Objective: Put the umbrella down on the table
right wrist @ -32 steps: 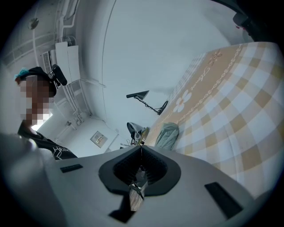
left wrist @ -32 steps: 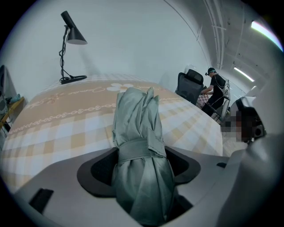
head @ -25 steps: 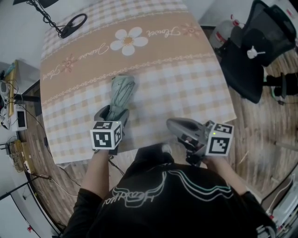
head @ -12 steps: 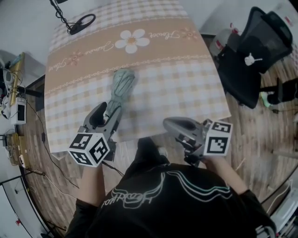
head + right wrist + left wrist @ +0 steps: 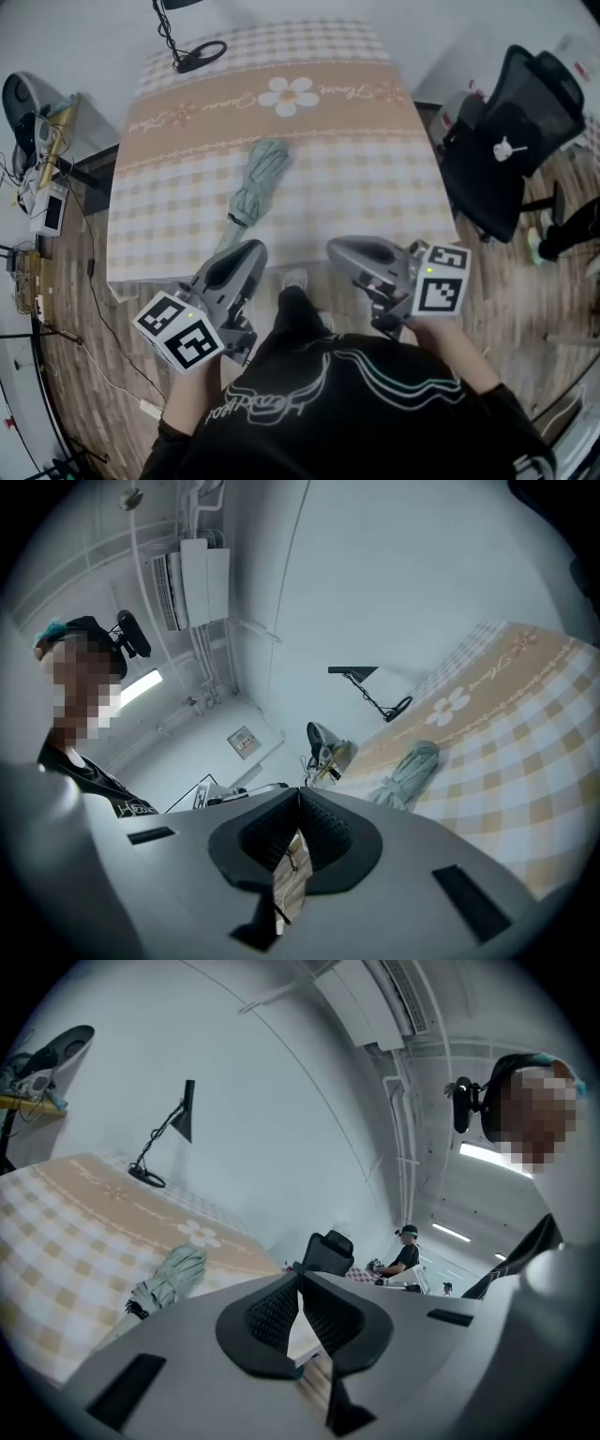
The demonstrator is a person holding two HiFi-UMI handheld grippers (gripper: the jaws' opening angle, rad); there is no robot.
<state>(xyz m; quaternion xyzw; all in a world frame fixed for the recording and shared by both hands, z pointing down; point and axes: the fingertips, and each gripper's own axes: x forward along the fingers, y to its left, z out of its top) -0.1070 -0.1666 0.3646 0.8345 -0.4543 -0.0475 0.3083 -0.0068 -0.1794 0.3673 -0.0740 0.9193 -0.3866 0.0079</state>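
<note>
The folded pale-green umbrella (image 5: 255,187) lies flat on the checked tablecloth of the table (image 5: 375,187), handle end toward the near edge. It also shows in the left gripper view (image 5: 169,1279) and the right gripper view (image 5: 408,772). My left gripper (image 5: 251,251) hangs off the table's near edge, clear of the umbrella; its jaws are closing with nothing between them and look almost together (image 5: 299,1277). My right gripper (image 5: 339,248) is held beside it, also off the table, shut and holding nothing (image 5: 298,801).
A black office chair (image 5: 511,131) stands right of the table. A black lamp base and cable (image 5: 202,56) sit at the table's far left corner. Electronics and cables (image 5: 42,187) clutter the wooden floor at the left.
My left gripper has let go of the umbrella's handle end, pulled back off the table toward my body and risen, and its jaws have come together. The umbrella stays lying on the table.
</note>
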